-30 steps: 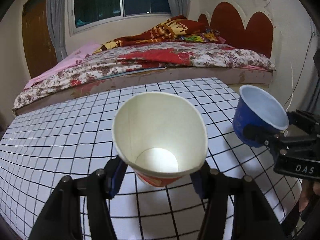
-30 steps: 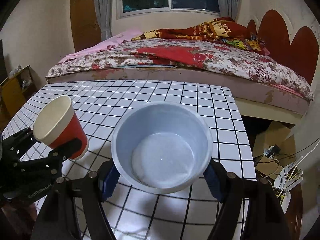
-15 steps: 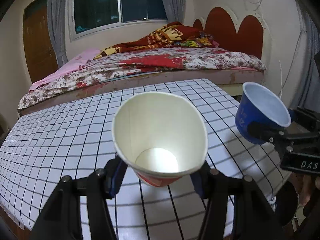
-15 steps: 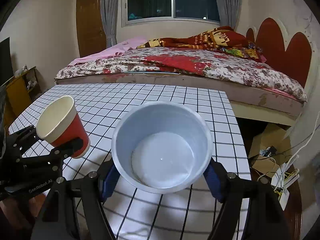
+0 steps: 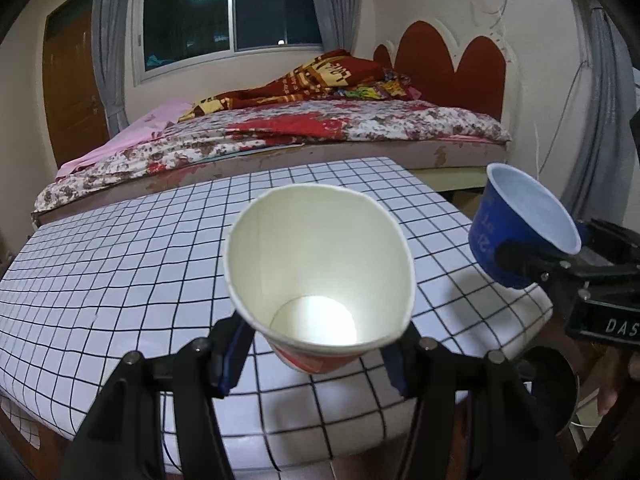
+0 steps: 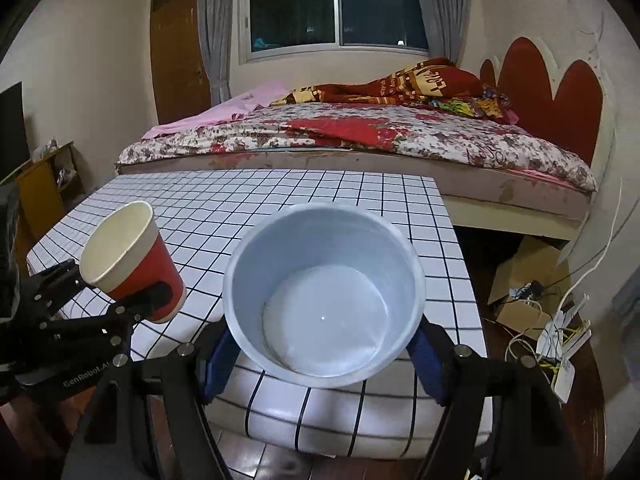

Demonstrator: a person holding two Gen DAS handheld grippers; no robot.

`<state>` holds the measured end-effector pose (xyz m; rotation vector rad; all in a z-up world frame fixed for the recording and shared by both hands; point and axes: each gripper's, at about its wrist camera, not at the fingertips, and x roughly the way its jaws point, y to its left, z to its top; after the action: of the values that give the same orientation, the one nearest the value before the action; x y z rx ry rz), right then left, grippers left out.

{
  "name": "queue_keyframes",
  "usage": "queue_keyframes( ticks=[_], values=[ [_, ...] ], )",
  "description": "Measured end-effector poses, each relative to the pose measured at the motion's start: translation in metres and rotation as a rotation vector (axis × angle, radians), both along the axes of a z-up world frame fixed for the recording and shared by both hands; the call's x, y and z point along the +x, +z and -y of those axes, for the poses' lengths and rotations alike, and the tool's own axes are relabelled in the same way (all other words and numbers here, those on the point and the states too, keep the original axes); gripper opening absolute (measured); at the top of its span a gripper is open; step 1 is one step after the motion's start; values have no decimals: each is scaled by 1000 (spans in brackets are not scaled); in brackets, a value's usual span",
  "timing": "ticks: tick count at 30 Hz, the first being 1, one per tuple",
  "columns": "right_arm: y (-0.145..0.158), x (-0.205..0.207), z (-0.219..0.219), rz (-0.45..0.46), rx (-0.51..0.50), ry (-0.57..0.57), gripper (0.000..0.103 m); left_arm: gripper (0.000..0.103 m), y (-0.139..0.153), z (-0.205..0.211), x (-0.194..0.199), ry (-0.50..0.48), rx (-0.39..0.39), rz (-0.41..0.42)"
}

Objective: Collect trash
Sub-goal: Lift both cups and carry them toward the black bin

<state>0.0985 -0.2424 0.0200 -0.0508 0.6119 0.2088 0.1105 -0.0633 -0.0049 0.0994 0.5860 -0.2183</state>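
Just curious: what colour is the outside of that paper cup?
Red below a white rim; right wrist view.

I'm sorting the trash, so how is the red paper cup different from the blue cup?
The red paper cup is tall and narrow with a cream inside; the blue cup is squat and wide with a pale bluish inside. The left gripper holds the red one, the right gripper the blue one. Both look empty, tilted, and held above the checked table.

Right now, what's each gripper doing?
Left gripper: shut on the red paper cup.
Right gripper: shut on the blue cup.
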Motion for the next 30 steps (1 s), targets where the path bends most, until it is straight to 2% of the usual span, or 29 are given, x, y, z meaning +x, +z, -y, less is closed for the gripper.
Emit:
queue_keyframes(
  ticks=[15,30],
  values=[
    [5,-56,35,23,41,-81,76,58,-2,38,-36,-113,-10,7],
    [0,-103,108,16,90,-238,76,58,-8,92,-62,-253,-25,-4]
  ],
)
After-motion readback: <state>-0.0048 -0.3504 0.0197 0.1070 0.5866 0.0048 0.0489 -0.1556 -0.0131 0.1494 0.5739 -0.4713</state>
